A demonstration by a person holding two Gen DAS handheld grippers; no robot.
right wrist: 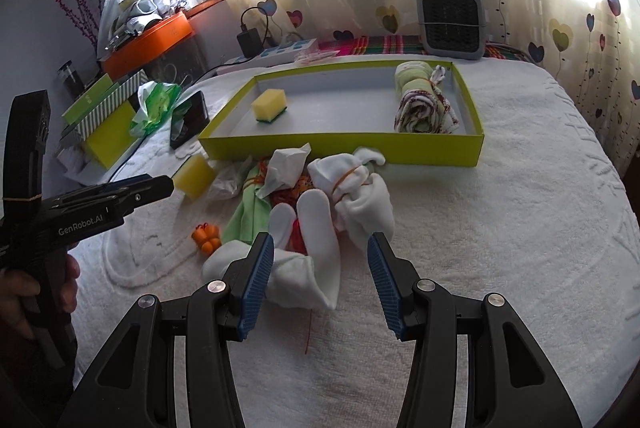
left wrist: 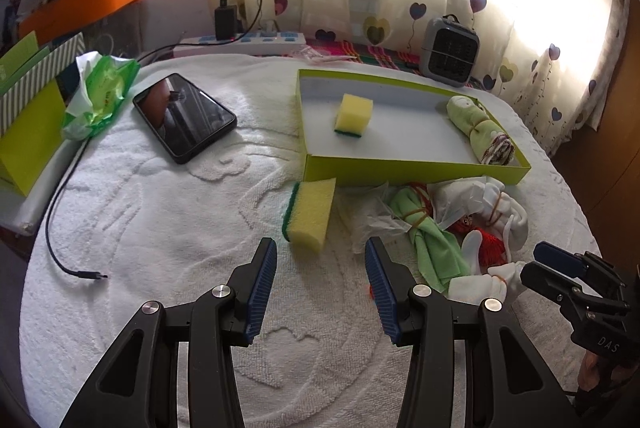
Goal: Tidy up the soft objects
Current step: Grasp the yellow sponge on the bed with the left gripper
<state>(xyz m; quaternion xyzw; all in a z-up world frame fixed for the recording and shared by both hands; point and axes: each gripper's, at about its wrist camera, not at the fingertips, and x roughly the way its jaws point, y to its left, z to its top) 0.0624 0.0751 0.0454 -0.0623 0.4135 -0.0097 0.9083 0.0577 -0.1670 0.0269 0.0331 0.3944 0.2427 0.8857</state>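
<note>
Your left gripper (left wrist: 320, 260): jaws half open, empty, before the loose sponge (left wrist: 310, 214). Your right gripper (right wrist: 320, 256): half open, empty, over the white socks (right wrist: 320, 228). Green tray (right wrist: 472, 144): holds one sponge. Orange toy (right wrist: 206, 233): right view only. Phone (left wrist: 184, 116) face: left view only.

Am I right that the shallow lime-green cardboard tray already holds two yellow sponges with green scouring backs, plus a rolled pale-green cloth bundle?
Not quite: the shallow lime-green cardboard tray holds only one yellow sponge. The second yellow sponge lies outside, on the white towel. The rolled pale-green cloth bundle is inside, as the right wrist view shows.
</note>
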